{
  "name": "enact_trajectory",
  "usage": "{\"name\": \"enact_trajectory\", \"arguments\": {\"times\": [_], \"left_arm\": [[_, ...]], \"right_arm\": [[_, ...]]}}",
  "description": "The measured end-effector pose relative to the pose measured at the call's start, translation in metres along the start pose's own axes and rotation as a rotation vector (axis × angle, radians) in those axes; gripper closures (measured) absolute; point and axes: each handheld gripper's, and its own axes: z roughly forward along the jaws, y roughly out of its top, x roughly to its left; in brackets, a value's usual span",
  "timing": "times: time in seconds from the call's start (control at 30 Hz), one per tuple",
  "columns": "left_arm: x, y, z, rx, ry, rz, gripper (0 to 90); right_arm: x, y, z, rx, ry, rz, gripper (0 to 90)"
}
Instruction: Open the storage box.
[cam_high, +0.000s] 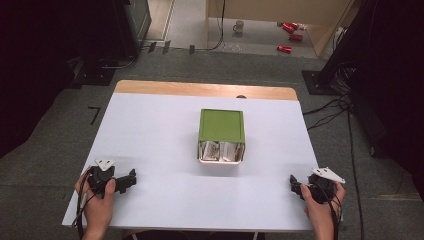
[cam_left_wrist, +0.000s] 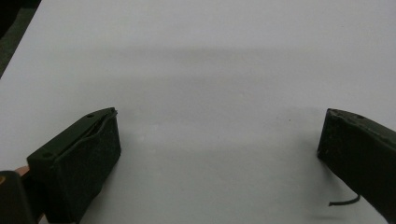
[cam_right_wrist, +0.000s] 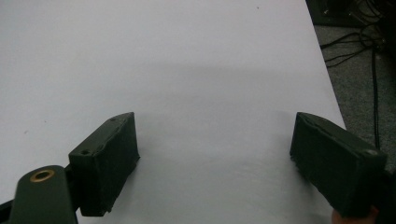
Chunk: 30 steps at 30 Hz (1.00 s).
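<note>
Left gripper view has its jaws spread wide over bare white table (cam_left_wrist: 201, 70), and the right gripper (cam_right_wrist: 215, 154) stands just as wide, holding nothing. From the high view, the left gripper (cam_high: 131, 179) and right one rest near the front corners, well apart from the green box (cam_high: 222, 126) mid-table. A one-sided reach could likely shove or tip it.

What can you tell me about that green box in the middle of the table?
The green box has a flat, matte green top and stands square on the white table, about midway between its sides. Its near side looks open or clear, showing crinkly, shiny packets inside. Nothing touches it except the table; both grippers rest far off by the near edge.
</note>
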Motion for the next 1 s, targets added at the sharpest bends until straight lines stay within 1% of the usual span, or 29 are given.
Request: {"name": "enact_trajectory", "arguments": {"times": [0.13, 0.2, 0.23, 0.27, 0.4, 0.43, 0.5, 0.57, 0.73, 0.77, 0.8, 0.87, 1.0], "left_arm": [[0.0, 0.0, 0.0, -0.001, 0.0, 0.0, 0.0], [0.0, 0.0, 0.0, 0.0, 0.0, 0.0, 0.0], [0.0, 0.0, 0.0, 0.0, 0.0, 0.0, 0.0], [0.0, 0.0, 0.0, 0.0, 0.0, 0.0, 0.0], [0.0, 0.0, 0.0, 0.001, 0.0, 0.001, 0.0], [0.0, 0.0, 0.0, 0.001, 0.0, 0.001, 0.0], [0.0, 0.0, 0.0, 0.001, 0.0, 0.001, 0.0], [0.0, 0.0, 0.0, 0.001, 0.0, 0.001, 0.0], [0.0, 0.0, 0.0, 0.001, 0.0, 0.001, 0.0], [0.0, 0.0, 0.0, 0.001, 0.0, 0.001, 0.0], [0.0, 0.0, 0.0, 0.001, 0.0, 0.001, 0.0], [0.0, 0.0, 0.0, 0.001, 0.0, 0.001, 0.0], [0.0, 0.0, 0.0, 0.001, 0.0, 0.001, 0.0]], "right_arm": [[0.0, 0.001, 0.0, 0.0, 0.002, 0.007, 14.6], [0.001, 0.001, -0.001, -0.001, -0.004, 0.027, 14.6], [0.001, 0.001, -0.001, -0.001, -0.004, 0.027, 14.6], [0.002, 0.002, -0.001, -0.011, -0.006, 0.047, 14.5], [0.004, 0.005, -0.005, -0.03, 0.003, 0.064, 14.4], [0.006, 0.007, -0.008, -0.046, 0.005, 0.07, 14.4], [0.008, 0.009, -0.009, -0.053, 0.006, 0.071, 14.4], [0.012, 0.013, -0.015, -0.072, 0.014, 0.072, 14.3], [0.02, 0.019, -0.021, -0.091, 0.025, 0.081, 14.4], [0.022, 0.021, -0.023, -0.103, 0.037, 0.088, 14.3], [0.022, 0.021, -0.023, -0.103, 0.037, 0.088, 14.3], [0.027, 0.025, -0.025, -0.117, 0.05, 0.095, 14.3], [0.034, 0.03, -0.029, -0.128, 0.056, 0.091, 14.3]]}}
